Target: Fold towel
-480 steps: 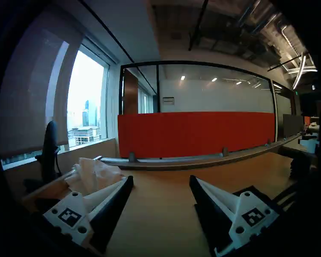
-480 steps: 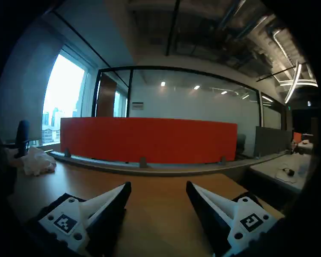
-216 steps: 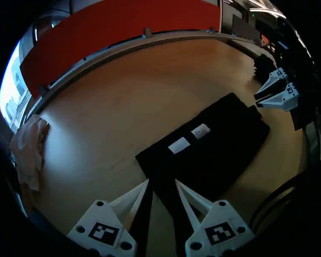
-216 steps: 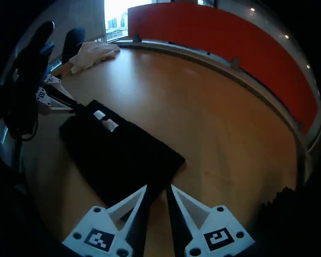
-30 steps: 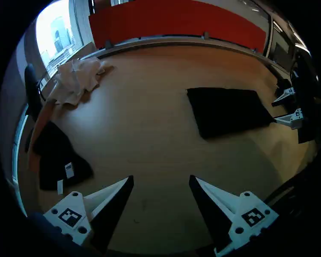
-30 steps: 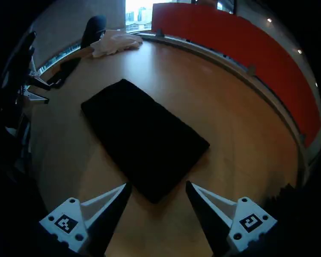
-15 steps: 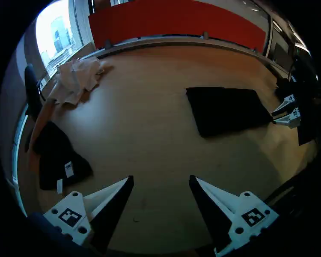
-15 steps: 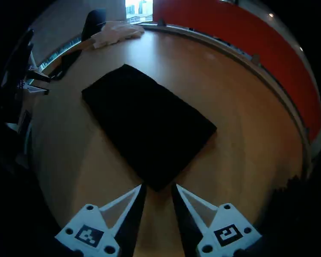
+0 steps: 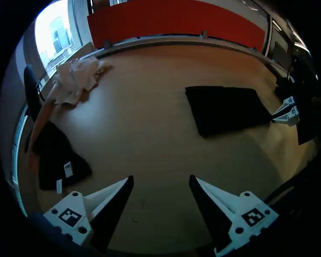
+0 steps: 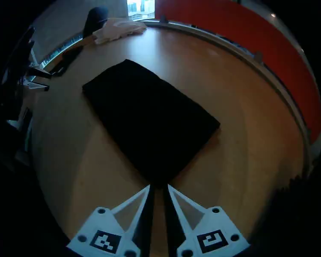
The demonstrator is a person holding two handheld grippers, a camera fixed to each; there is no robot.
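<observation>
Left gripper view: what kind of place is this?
Probably an open-plan office: a long wooden desk with a red divider screen along its far edge, and an office chair beside a big window.

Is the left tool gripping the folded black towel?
No, the left tool is open above the wooden table, and the folded black towel lies farther ahead, untouched by it.

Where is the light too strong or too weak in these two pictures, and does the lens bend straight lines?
Left gripper view: the bright window is overexposed, nearly white, and the long red partition panel bows into an arc. Right gripper view: the flat black folded towel is so dark that no texture shows, and the far edge of the wooden table curves strongly.
</observation>
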